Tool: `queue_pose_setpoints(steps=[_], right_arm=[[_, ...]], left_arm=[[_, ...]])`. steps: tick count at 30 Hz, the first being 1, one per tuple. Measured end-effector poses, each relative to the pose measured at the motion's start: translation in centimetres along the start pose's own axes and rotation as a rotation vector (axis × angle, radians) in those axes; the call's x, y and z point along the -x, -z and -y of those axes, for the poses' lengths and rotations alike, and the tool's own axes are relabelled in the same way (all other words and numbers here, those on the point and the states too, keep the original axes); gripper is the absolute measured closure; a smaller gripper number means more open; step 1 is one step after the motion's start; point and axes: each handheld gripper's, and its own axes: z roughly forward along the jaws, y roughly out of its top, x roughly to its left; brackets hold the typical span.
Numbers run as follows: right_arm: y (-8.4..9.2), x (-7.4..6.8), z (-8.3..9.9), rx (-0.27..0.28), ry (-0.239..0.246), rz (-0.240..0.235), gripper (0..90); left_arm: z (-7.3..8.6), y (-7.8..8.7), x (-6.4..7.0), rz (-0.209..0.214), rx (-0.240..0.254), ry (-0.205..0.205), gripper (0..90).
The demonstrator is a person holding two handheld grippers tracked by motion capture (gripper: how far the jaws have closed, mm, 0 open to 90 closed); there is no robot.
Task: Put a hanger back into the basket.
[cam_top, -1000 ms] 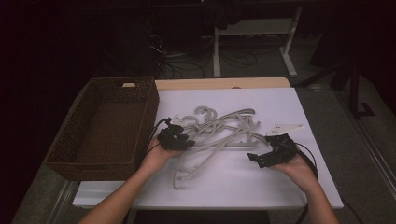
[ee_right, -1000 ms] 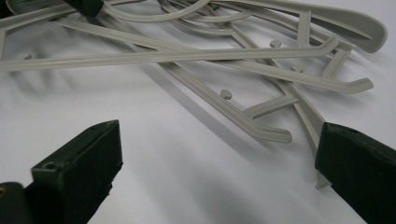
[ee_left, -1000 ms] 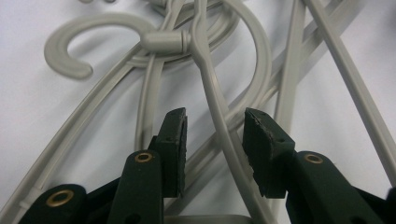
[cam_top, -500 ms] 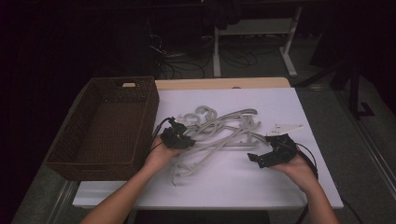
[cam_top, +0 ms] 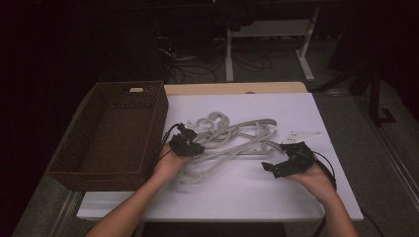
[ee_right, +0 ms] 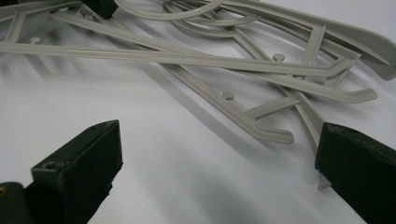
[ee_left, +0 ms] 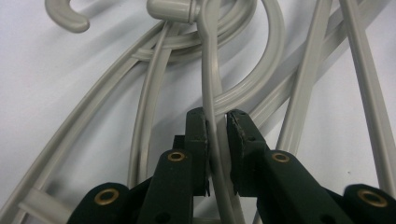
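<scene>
While my left gripper (ee_left: 217,122) has just been closing its jaws, a thin grey arm of one hanger (ee_left: 211,70) sits right between them; the pads look all but on it, with only a sliver of gap on one side, so I call this a grip just taking hold. That hanger belongs to the pile of hangers (cam_top: 232,140), a tangle of grey plastic lying on the white tabletop (cam_top: 247,192) just to the right of the wicker basket (cam_top: 113,133).

The basket is empty as far as I can see, so my reading is that nothing has been put away yet: this is the first hanger, and it still lies on the pile. All the rest is left, the lift, the carry over to the basket and then the others.

My right gripper (cam_top: 286,160) waits on the far side of the pile from the basket, its jaws wide apart with nothing between them, only bare tabletop and hanger ends (ee_right: 275,135) ahead.

What stands in my way is the tangle itself. Hooks (ee_left: 65,16) and arms cross over and under the one I hold, so I expect neighbours to drag along when it comes up. The basket's near wall is close beside my left hand (cam_top: 170,165) and must be cleared too.
</scene>
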Motion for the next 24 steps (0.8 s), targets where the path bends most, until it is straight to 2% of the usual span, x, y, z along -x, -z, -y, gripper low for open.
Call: queue_pose_setpoints(steps=[13,19,24], right_arm=[[0.1,0.0,0.0,0.003,0.0,-0.002,0.6],[0.3,-0.1,0.0,0.017,-0.006,-0.007,0.6],[0.5,0.0,0.0,0.034,-0.013,-0.011,0.6]], left_arm=[[-0.4,1.4,0.2,0.018,0.033,-0.005,81.2],[-1.1,3.3,0.4,0.014,0.074,-0.009,81.7],[-2.4,5.9,0.2,-0.006,0.128,0.007,81.8]])
